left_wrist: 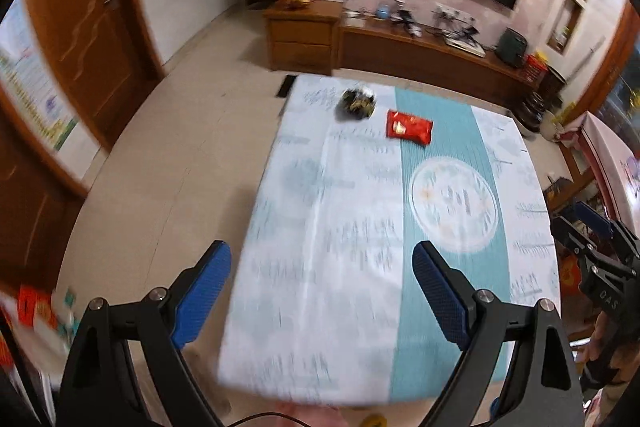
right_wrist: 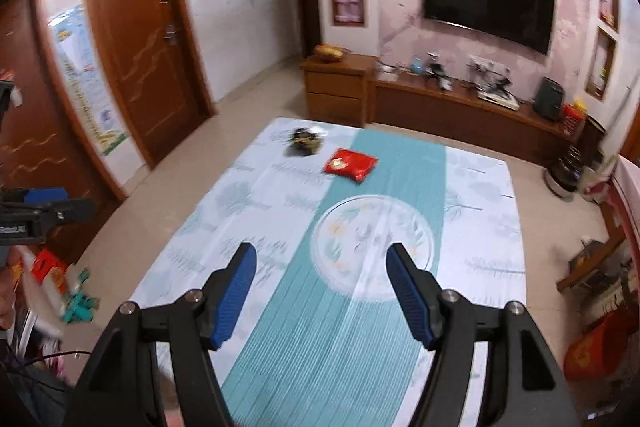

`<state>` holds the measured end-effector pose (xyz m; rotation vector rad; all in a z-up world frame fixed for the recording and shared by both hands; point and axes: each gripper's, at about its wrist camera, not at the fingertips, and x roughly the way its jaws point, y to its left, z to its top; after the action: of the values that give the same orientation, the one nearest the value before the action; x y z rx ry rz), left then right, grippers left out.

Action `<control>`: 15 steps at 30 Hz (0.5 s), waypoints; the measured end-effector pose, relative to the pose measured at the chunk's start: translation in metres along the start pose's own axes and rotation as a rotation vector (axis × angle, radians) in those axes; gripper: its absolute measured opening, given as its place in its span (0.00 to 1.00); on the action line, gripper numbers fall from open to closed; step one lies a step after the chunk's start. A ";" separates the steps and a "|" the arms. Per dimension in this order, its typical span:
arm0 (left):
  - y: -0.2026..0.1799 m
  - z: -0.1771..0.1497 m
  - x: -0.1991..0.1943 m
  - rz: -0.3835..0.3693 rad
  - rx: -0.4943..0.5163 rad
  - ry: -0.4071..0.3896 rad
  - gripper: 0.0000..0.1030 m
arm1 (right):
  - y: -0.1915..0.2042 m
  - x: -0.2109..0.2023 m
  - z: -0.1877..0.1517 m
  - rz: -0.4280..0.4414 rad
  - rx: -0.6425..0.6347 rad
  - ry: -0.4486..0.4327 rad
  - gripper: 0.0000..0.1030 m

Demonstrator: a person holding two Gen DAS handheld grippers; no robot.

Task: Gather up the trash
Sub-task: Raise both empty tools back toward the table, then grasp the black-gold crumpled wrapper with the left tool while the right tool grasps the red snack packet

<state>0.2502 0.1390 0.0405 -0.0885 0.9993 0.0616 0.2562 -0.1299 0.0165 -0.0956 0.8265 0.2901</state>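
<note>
We judge collecting barely begun: red wrapper and dark crumpled packet beside it still on the desk, both tools, left tool and right tool, spread apart, empty.

Tablecloth: near and middle stretch bare, open for passage; far end occupied by red packet and dark wrapper.

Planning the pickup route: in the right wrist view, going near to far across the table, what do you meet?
Right gripper, jaws open and empty → round pattern on the tablecloth → red snack packet → dark crumpled wrapper → far table edge.
</note>
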 end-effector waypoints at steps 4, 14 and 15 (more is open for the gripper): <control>0.009 0.071 0.068 -0.049 0.065 0.054 0.88 | -0.014 0.059 0.035 -0.024 0.152 0.070 0.65; 0.005 0.179 0.205 -0.106 0.192 0.123 0.88 | -0.019 0.180 0.080 -0.116 0.297 0.186 0.65; 0.003 0.187 0.220 -0.112 0.207 0.132 0.88 | -0.018 0.188 0.081 -0.125 0.294 0.197 0.65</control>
<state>0.5246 0.1631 -0.0441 0.0416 1.1252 -0.1522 0.4392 -0.0906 -0.0674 0.1011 1.0462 0.0395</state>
